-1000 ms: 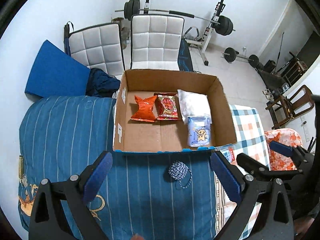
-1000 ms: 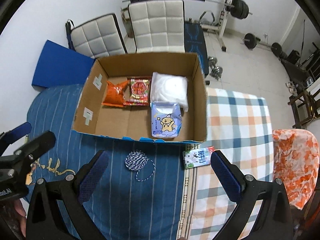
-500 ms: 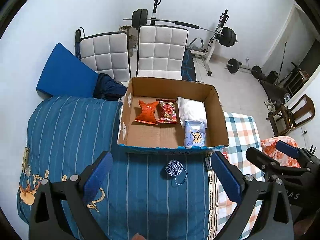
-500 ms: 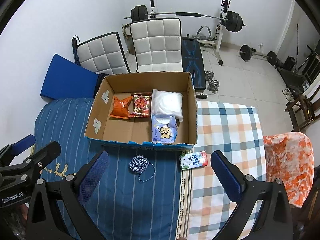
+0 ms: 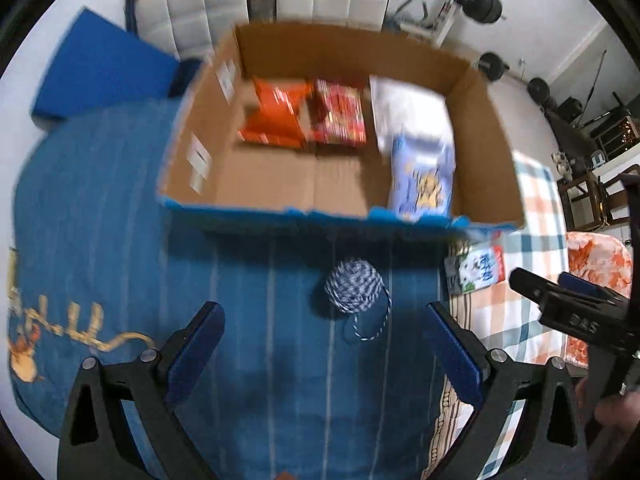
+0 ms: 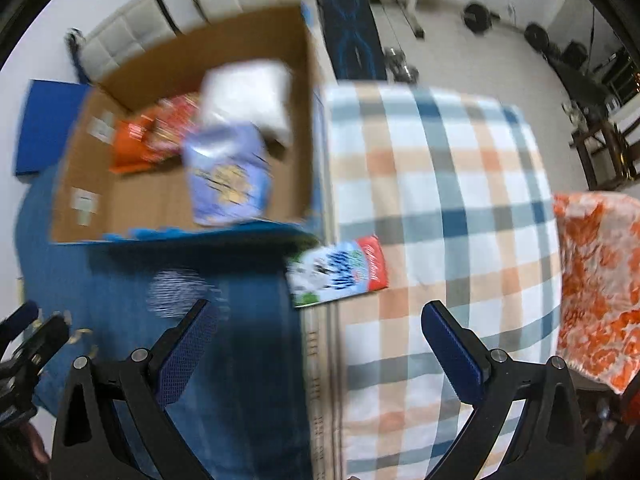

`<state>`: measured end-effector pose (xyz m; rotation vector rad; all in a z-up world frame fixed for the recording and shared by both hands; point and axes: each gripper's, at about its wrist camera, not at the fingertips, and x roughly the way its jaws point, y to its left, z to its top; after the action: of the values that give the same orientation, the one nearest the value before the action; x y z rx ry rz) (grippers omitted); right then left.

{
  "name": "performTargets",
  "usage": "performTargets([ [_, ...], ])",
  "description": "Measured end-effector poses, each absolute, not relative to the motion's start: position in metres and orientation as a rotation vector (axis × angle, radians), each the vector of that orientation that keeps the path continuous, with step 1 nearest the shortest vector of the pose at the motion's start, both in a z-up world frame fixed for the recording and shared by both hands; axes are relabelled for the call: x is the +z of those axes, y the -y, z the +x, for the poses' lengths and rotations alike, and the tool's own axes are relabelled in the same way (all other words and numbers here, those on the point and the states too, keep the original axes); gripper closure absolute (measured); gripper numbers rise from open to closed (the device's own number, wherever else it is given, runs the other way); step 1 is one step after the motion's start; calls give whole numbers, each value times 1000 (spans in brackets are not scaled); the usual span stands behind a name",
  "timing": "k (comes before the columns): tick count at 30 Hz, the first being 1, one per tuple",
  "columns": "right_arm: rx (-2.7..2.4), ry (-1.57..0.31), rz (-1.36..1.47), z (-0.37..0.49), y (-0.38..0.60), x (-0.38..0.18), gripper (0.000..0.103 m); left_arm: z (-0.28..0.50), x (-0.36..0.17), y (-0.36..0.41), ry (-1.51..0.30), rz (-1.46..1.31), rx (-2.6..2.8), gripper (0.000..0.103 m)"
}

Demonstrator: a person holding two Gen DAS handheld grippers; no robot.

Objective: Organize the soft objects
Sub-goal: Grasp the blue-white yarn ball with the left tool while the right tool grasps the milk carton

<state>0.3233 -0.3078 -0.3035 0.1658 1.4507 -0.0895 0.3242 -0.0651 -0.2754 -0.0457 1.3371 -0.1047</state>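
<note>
Yarn ball [image 5: 353,286] lay on blue blanket [image 5: 100,216], just near of cardboard box [image 5: 492,128]. Left gripper [image 5: 322,350] spread wide, lined up behind it. Right gripper [image 6: 318,346] likewise wide, empty, facing milk pack [image 6: 340,270].

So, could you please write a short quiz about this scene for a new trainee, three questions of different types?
1. True or false: the yarn ball lies inside the cardboard box.
2. Which item lies outside the box beside the yarn? A) orange snack bag B) milk-print pack C) white pack
3. Fill in: the left tool and right tool are both ____.

Key: 1 false; 2 B; 3 open.
</note>
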Motion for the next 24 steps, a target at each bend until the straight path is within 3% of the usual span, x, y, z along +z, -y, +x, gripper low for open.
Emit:
performTargets([
  [5, -85, -1517, 180, 333, 317, -366, 0, 334, -331, 81, -1438, -64, -109, 2],
  [14, -105, -1565, 142, 351, 310, -417, 0, 353, -398, 104, -1546, -34, -112, 2],
  [16, -120, -1573, 130, 352, 310, -422, 0, 356, -407, 107, -1559, -29, -116, 8],
  [18, -132, -1597, 126, 351, 312, -428, 5, 359, -417, 111, -1574, -15, -119, 34],
  [20, -130, -1601, 132, 349, 314, -431, 5, 362, -428, 113, -1591, -5, -121, 49],
  [24, -131, -1609, 141, 341, 316, -431, 7, 361, -436, 116, -1593, 19, -130, 50],
])
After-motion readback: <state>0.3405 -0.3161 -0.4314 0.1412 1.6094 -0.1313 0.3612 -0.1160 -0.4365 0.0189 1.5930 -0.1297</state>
